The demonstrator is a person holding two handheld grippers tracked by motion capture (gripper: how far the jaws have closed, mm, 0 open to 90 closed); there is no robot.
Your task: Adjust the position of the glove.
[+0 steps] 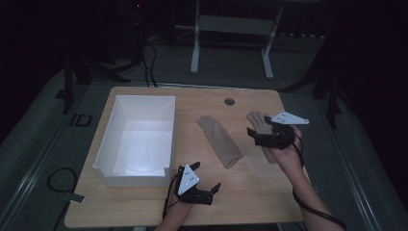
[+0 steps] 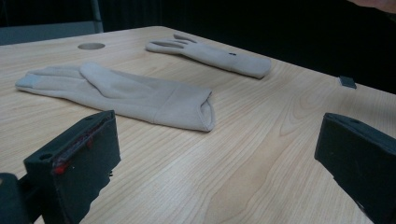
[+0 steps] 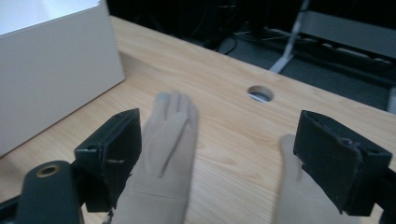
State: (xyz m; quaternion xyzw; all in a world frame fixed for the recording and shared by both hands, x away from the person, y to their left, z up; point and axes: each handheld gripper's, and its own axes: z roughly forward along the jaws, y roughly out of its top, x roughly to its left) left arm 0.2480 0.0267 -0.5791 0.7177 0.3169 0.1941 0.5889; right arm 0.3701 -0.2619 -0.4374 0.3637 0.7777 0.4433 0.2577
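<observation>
The right gripper (image 1: 262,136) hangs just above the far glove (image 1: 262,126), its fingers (image 3: 114,156) spread wide and holding nothing. From its own camera, the near glove (image 3: 166,154) lies ahead between the fingers, toward the left one, and the far glove's tip shows blurred beside the right one. The left gripper (image 1: 211,191) rests low near the table's front edge, fingers (image 2: 77,163) also wide apart and empty, with the near glove (image 2: 130,95) lying flat ahead of them and the other one farther off.

This looks like the reach before a first pickup: both gloves lie flat on the table (image 1: 250,192), neither is gripped, and the white bin (image 1: 139,139) beyond the left gripper stands empty. The next move, I'd say, calls for lowering the right fingers onto the fabric and pinching a fold, since a thin, limp glove gives little to bite.

The table is pale wood with a round cable hole (image 1: 229,101). The room around it is dark, with a white stand's legs (image 1: 231,43) behind.
</observation>
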